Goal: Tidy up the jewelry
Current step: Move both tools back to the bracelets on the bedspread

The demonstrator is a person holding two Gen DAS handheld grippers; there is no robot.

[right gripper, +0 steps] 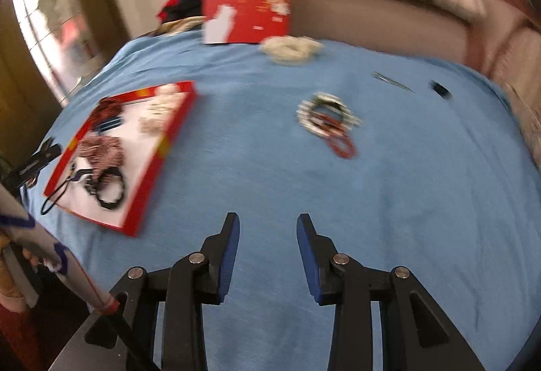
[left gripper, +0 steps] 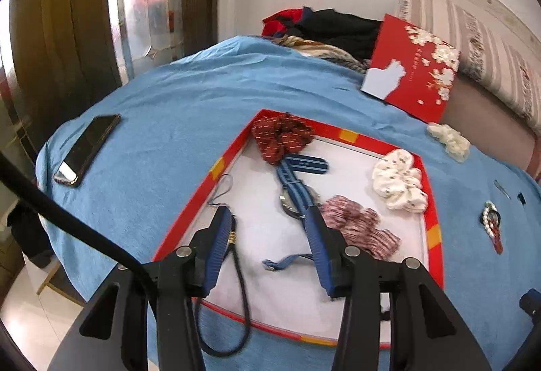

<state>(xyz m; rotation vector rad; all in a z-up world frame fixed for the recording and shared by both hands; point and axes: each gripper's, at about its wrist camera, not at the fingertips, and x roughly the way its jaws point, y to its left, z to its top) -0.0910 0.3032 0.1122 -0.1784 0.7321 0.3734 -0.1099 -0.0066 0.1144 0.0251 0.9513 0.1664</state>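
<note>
A red-rimmed box (left gripper: 434, 235) with a white floor lies on the blue cloth (left gripper: 175, 107). It holds a dark red scrunchie (left gripper: 280, 136), a white scrunchie (left gripper: 400, 180), a pink checked scrunchie (left gripper: 358, 227), a blue striped watch (left gripper: 297, 183) and a black cord (left gripper: 241, 283). My left gripper (left gripper: 267, 213) is open and empty, hovering over the box floor. My right gripper (right gripper: 268, 220) is open and empty above bare cloth. The box (right gripper: 159, 154) lies to its left. A pearl and red bracelet pile (right gripper: 329, 122) lies ahead on the cloth.
A black phone (left gripper: 88, 147) lies left on the cloth. The red box lid (left gripper: 414, 70) leans at the back, by a clothes pile (left gripper: 331, 29). A cream scrunchie (right gripper: 290, 48), a thin clip (right gripper: 394, 82) and a small dark item (right gripper: 439, 89) lie on the cloth.
</note>
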